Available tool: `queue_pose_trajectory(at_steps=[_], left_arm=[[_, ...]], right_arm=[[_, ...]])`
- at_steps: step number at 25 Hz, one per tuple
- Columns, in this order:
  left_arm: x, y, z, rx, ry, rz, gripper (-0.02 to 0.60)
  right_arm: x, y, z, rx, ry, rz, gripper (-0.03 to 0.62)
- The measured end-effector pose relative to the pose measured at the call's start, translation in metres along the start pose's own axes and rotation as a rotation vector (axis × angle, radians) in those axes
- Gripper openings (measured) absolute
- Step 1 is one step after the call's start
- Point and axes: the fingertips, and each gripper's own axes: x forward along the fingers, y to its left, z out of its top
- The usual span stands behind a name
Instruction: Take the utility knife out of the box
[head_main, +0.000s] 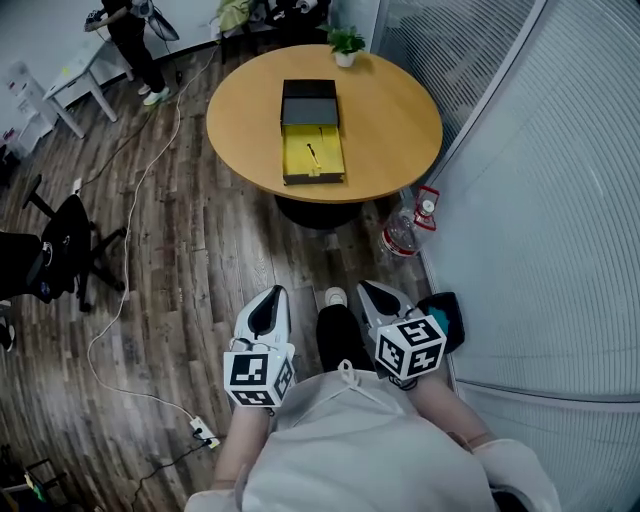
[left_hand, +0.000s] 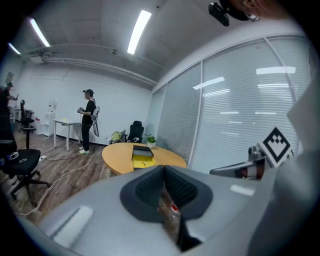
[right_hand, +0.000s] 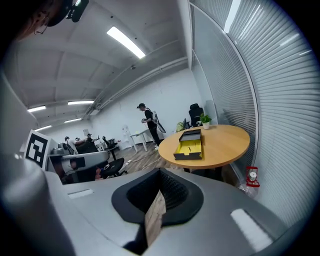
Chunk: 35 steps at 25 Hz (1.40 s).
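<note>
Wood-floored office: open box (head_main: 312, 130) with a knife (head_main: 313, 155) sits on the round worktop (head_main: 400, 120), well apart from the left tool (head_main: 272, 296) and right tool (head_main: 368, 290), both closed, empty.

Round wooden table (head_main: 400, 130): open yellow-lined box (head_main: 328, 140) centre, potted plant (head_main: 346, 45) far edge.

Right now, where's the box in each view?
Head view: box top centre, on the round table.
Left gripper view: box small, just left of centre.
Right gripper view: box just right of centre.
Shared landmark: the plant at the table's far edge, beyond the box.
</note>
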Motion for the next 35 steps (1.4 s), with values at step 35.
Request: queue_pose_trajectory(at_steps=[35], left_arm=[[0.389,0.201,0.088,-0.002,0.168,0.095,0.006]], right_arm=[[0.392,-0.192,0.162,-0.012,0.252,0.0,0.0]])
